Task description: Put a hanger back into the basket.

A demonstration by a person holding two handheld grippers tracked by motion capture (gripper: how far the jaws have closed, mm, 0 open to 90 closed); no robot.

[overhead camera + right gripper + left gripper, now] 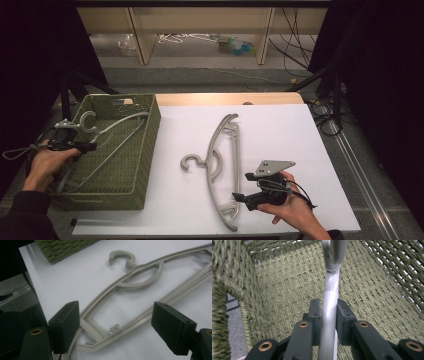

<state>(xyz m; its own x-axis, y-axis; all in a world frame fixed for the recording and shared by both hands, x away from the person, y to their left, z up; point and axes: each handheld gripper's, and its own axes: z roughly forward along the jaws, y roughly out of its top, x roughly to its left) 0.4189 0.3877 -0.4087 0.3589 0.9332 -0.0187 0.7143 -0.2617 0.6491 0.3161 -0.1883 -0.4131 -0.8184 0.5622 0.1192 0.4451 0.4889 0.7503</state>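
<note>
Your left gripper [329,315] has its jaws pinched on the neck of a grey hanger [329,312] — both pads press flat against the plastic just below the hook. That hanger sits inside the green woven basket [145,150], its hook [87,120] poking up at the basket's left rim beside your left hand [47,162], its arms slanting down across the basket floor.

Your right gripper [116,325] has its jaws spread wide, nothing pressed between them. They straddle the near end of a second hanger [140,285], which lies flat on the white table [280,125] — hook [190,161] turned toward the basket, well apart from it. Your right hand [295,207] rests at the table's near edge.
</note>
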